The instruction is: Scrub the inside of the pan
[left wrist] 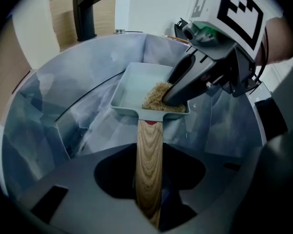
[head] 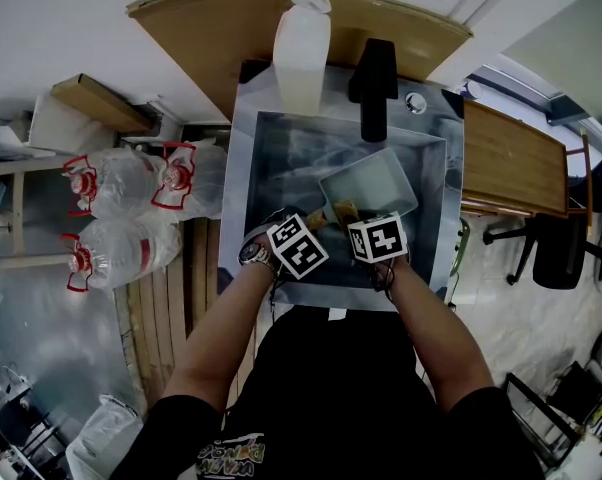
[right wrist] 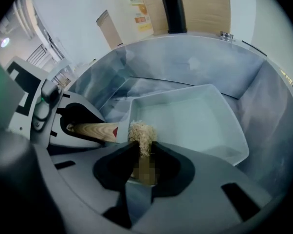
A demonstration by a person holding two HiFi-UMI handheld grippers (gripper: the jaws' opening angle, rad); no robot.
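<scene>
A pale square pan (head: 373, 186) with a wooden handle (left wrist: 150, 155) lies inside the steel sink (head: 243, 168). My left gripper (left wrist: 150, 189) is shut on that handle and holds the pan (left wrist: 137, 84) tilted above the sink floor. My right gripper (right wrist: 144, 155) is shut on a tan fibrous scrubber (right wrist: 141, 133). The scrubber (left wrist: 156, 96) presses into the pan's near corner, right by the handle joint. In the head view both grippers, left (head: 321, 223) and right (head: 349, 213), sit side by side over the sink's near half. The rest of the pan's inside (right wrist: 195, 121) looks bare.
A black faucet (head: 373, 88) and a white bottle (head: 301, 53) stand at the sink's far edge. Large water jugs (head: 121, 183) lie on the floor to the left. A wooden table (head: 511, 158) and a black chair (head: 551, 248) are to the right.
</scene>
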